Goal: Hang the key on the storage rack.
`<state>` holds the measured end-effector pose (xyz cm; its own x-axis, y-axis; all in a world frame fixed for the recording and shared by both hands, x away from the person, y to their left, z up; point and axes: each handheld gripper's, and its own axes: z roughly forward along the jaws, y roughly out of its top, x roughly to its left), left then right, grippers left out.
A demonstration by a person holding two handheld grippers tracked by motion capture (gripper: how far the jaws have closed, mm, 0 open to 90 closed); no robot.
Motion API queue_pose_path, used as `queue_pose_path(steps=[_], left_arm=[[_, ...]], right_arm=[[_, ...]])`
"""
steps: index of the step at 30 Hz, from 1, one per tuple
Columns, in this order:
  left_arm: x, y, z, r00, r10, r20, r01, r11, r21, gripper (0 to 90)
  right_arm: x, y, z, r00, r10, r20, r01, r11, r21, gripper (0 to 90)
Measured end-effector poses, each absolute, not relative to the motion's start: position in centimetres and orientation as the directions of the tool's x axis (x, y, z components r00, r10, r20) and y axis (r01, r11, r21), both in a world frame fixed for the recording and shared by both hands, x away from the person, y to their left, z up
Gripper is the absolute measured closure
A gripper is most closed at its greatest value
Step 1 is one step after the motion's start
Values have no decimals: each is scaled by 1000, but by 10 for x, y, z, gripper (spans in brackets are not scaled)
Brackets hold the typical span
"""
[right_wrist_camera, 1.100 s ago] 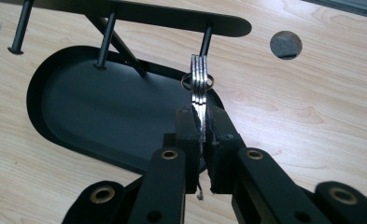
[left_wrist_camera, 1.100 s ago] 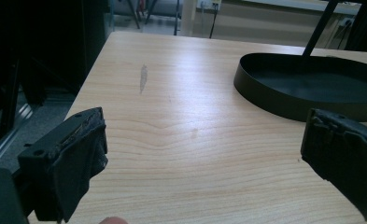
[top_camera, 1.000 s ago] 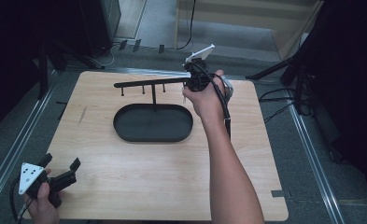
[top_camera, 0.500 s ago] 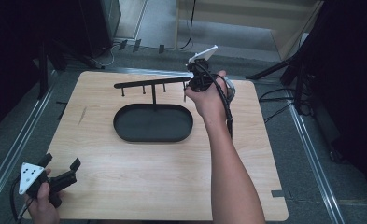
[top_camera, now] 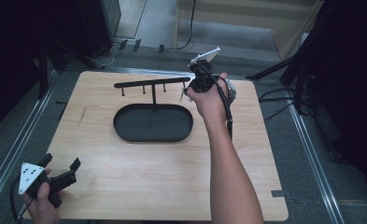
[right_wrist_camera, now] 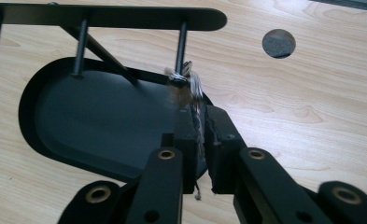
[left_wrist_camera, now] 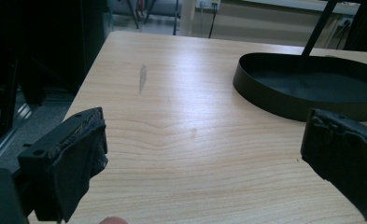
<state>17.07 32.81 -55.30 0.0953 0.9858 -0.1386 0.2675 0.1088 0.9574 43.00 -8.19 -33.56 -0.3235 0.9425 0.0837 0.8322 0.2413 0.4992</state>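
Note:
A black stand has an oval tray (top_camera: 153, 122) and a raised bar (top_camera: 151, 84) with short pegs hanging down. My right gripper (top_camera: 189, 91) is at the bar's right end, shut on a small pale feathery trinket (right_wrist_camera: 187, 83) on a thin cord. In the right gripper view the trinket sits just below the end peg (right_wrist_camera: 181, 44), against its tip, with the tray (right_wrist_camera: 92, 116) beneath and my right gripper (right_wrist_camera: 199, 122) pinching the cord. My left gripper (top_camera: 62, 162) rests open at the table's near left corner. In its own view the left gripper (left_wrist_camera: 209, 158) has bare wood between the fingers and the tray (left_wrist_camera: 307, 84) ahead to the right.
The wooden table (top_camera: 139, 182) has a round hole (right_wrist_camera: 278, 43) near the stand's right end. Metal rails (top_camera: 13, 154) run along both sides, and dark equipment and tripod legs (top_camera: 284, 70) stand beyond the far and right edges.
My right gripper has shifted only slightly at the bar's right end, still holding the trinket. My left gripper has stayed put.

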Motion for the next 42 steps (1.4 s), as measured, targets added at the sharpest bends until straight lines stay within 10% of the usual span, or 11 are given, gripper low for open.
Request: queue_pose_path(steps=[32,42], left_arm=[[171,327,-553,96,987,-128,266,98,959,8],[171,327,-553,95,988,-125,267,96,959,8]], right_arm=[[409,-125,-411,-326,942,77,889,278,365,730],[393,-143,-436,-341,940,27,884,311,350,454]])
